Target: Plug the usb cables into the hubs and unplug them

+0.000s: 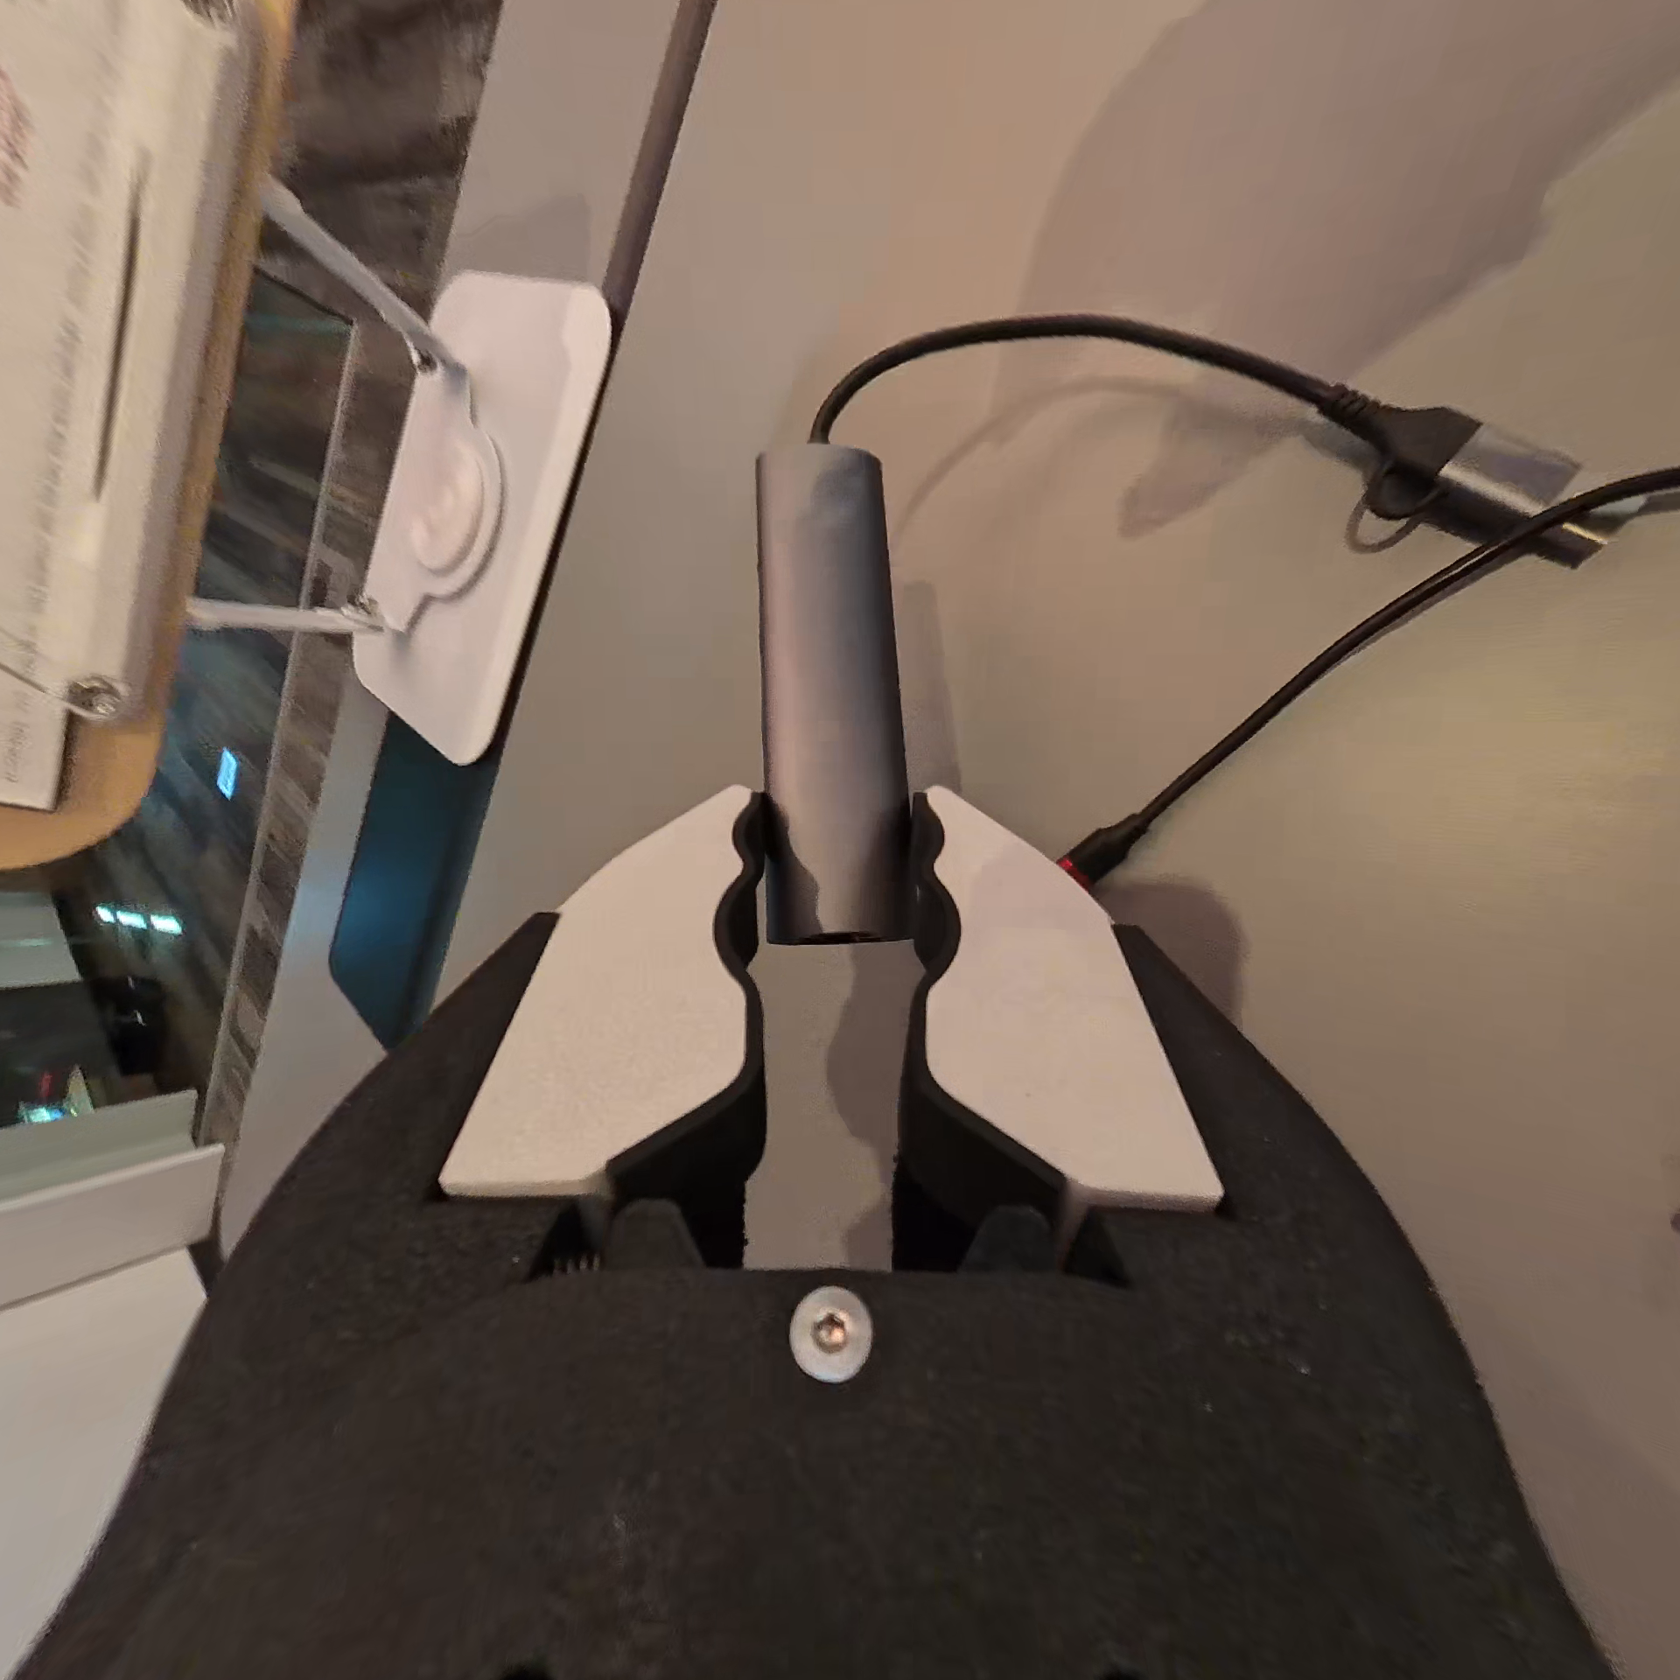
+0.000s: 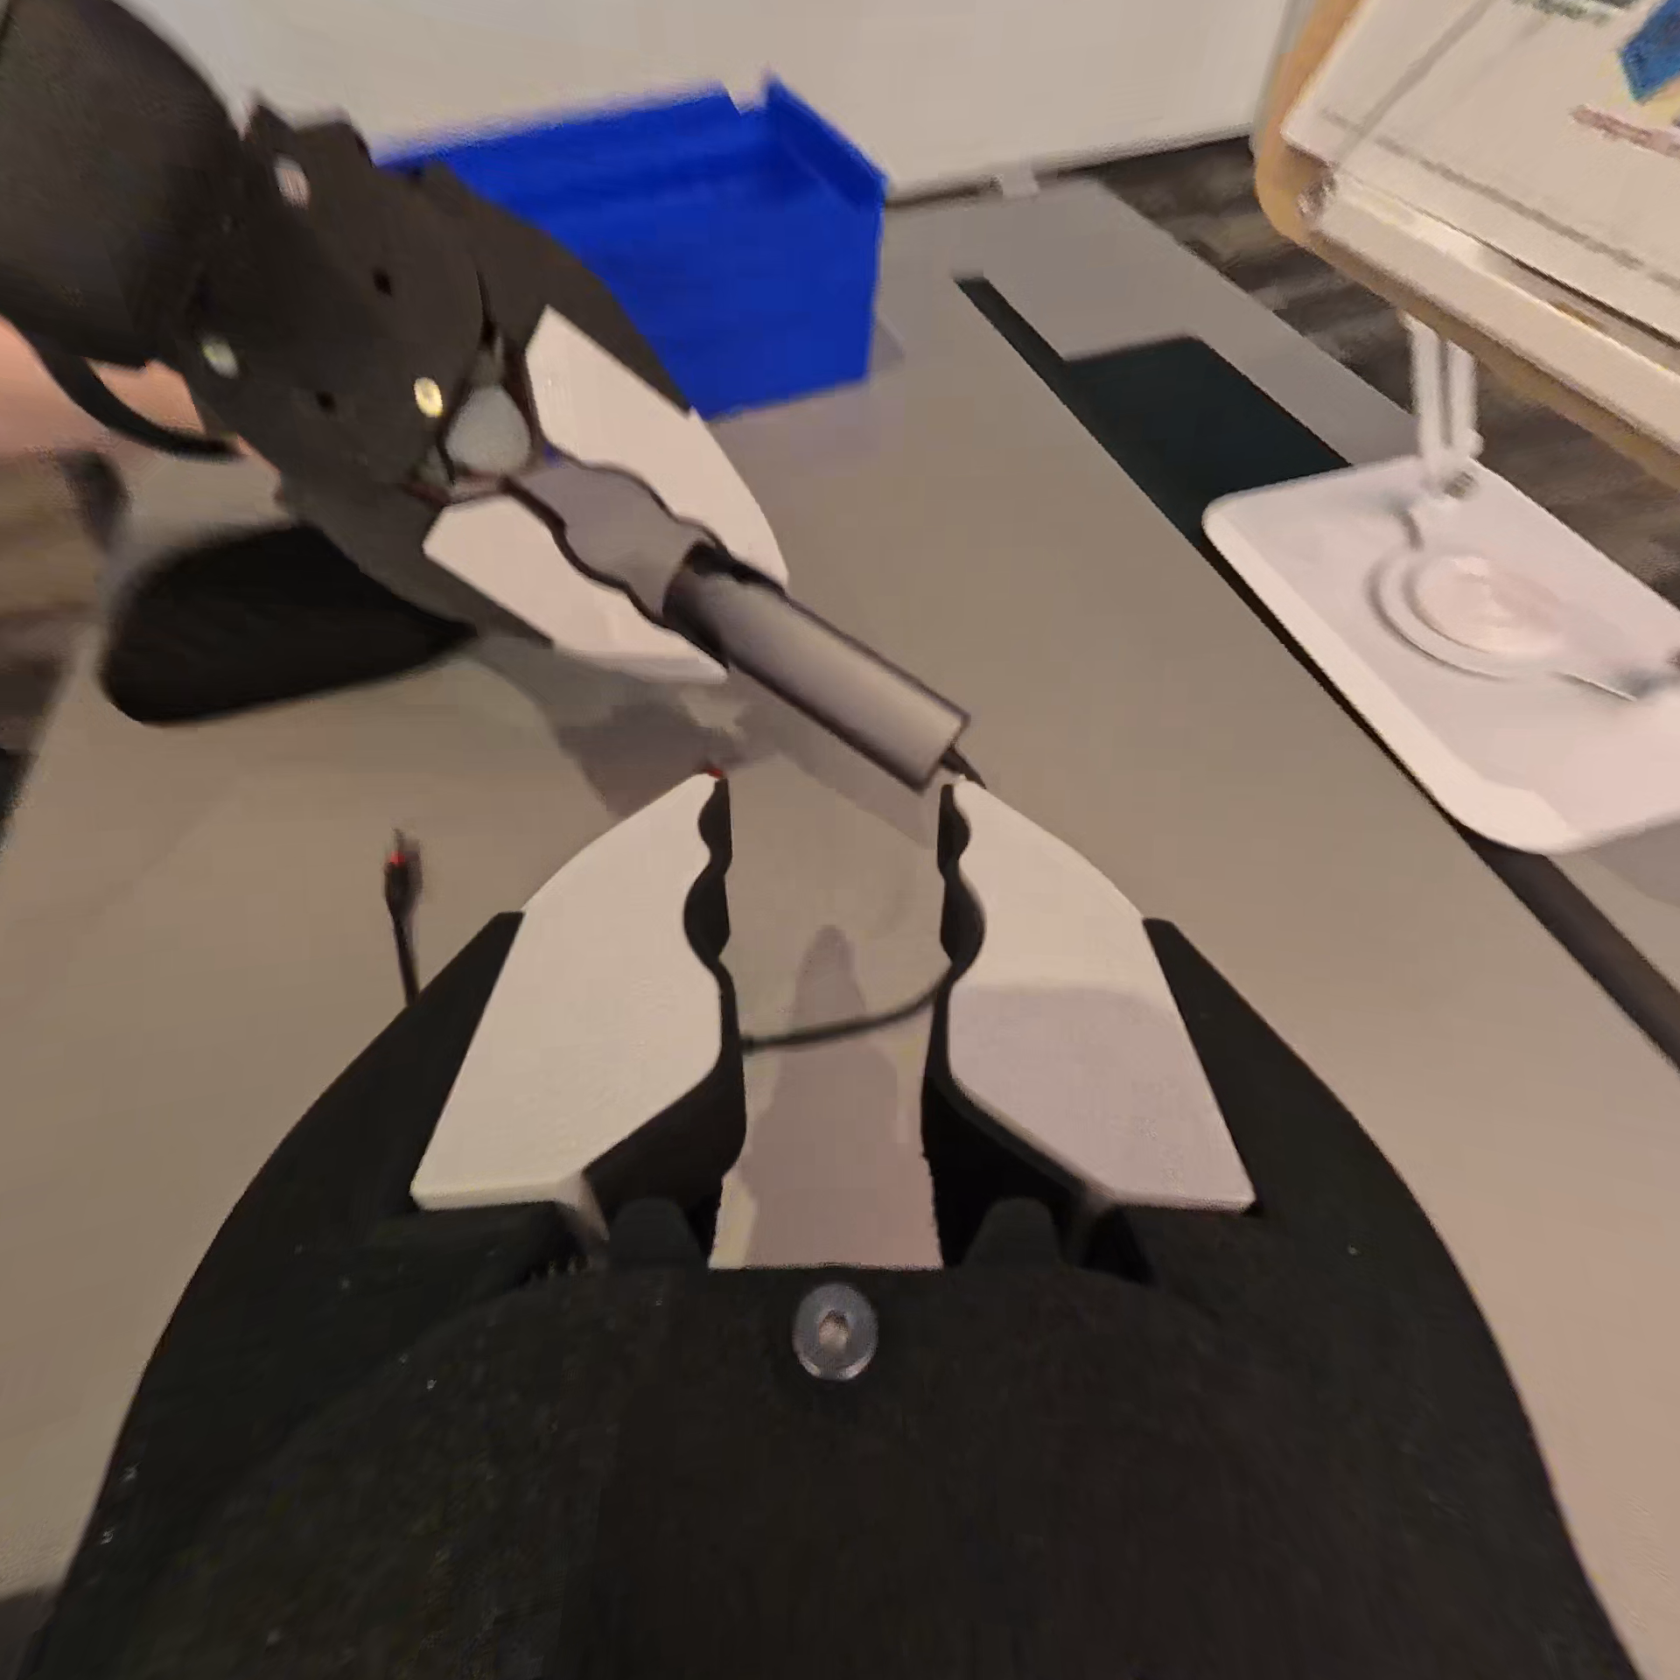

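You are clamping the grey hub mid-frame in your left gripper, steadying its ports; your right gripper is gaping empty beneath it.

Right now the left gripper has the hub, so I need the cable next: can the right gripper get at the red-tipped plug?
Probably yes. The right gripper is open and empty, and the plug lies bare on the table just left of it.
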